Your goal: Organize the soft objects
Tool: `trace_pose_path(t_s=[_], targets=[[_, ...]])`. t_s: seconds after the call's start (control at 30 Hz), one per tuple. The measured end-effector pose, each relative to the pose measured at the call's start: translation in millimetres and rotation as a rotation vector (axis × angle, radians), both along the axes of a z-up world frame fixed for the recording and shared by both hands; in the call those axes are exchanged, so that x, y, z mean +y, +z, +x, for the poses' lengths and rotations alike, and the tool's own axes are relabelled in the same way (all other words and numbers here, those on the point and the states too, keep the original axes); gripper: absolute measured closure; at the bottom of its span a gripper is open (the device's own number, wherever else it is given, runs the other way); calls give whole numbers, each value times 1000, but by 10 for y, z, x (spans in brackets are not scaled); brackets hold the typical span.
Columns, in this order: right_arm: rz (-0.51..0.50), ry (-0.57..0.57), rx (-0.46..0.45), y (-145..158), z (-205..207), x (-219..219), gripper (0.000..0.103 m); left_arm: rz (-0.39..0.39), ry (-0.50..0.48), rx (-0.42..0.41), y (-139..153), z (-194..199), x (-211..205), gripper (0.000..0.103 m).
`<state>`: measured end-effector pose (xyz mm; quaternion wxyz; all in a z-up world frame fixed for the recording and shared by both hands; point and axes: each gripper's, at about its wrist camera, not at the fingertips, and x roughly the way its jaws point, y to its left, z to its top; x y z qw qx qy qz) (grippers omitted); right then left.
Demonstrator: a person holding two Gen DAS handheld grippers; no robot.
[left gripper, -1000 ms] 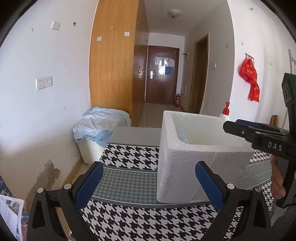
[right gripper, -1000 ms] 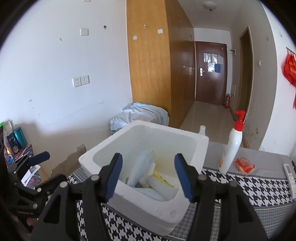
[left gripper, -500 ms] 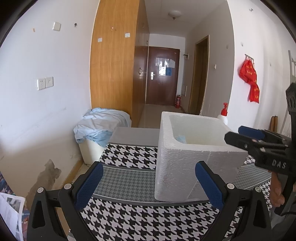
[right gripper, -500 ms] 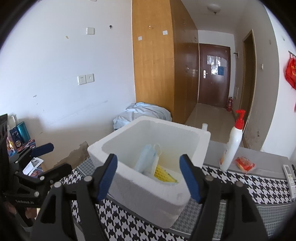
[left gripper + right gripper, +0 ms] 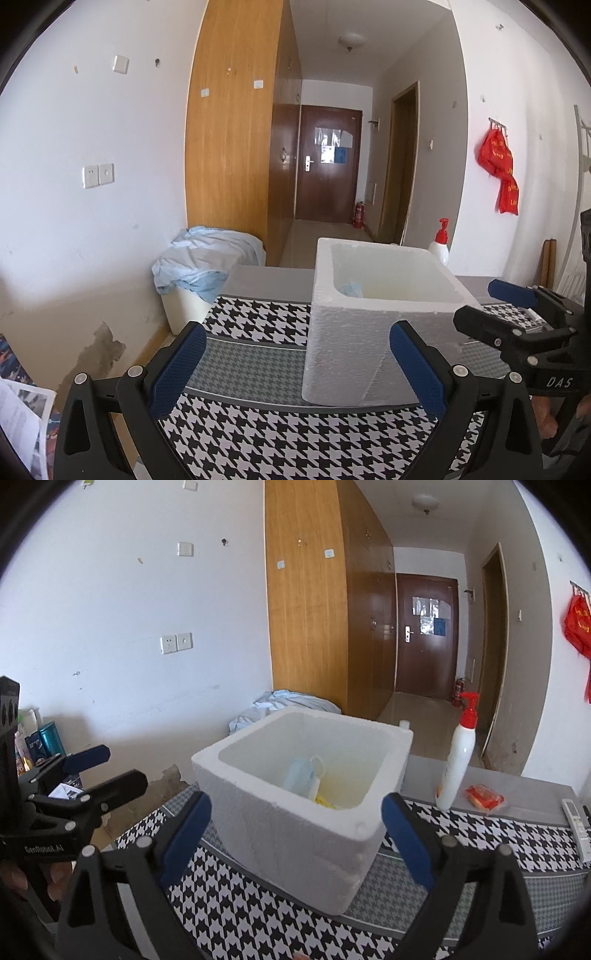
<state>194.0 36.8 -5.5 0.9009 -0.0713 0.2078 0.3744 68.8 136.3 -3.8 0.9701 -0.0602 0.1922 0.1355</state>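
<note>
A white foam box [image 5: 288, 834] stands on the houndstooth table cloth [image 5: 461, 823]. Inside it lie a pale blue face mask [image 5: 301, 775] and something yellow [image 5: 325, 801]. My right gripper [image 5: 297, 812] sits in front of the box at rim height. Its jaws are opening and nothing is between them. My left gripper [image 5: 295, 354] is open and empty, low over the cloth to the left of the box [image 5: 343, 350]. In the left wrist view only a corner of the mask [image 5: 349, 290] shows, and the right gripper [image 5: 517, 317] reaches in from the right.
A white pump bottle with a red top [image 5: 456, 771], a red packet [image 5: 484, 797] and a remote [image 5: 574, 819] lie right of the box. Pale blue cloth [image 5: 207, 258] is heaped on a white bin beyond the table's left end. Papers lie at the lower left.
The right gripper's jaws have spread much wider and it has drawn back from the box. The mask has dropped and now lies inside. The left gripper has hardly moved.
</note>
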Motion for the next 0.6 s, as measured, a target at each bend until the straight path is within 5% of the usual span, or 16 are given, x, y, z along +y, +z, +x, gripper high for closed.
trace_pose_path(t_s=[0.6], targets=[[16,-39,-17,-126,-156,-302,5,13,0,-39,-83,-82,-251,2]])
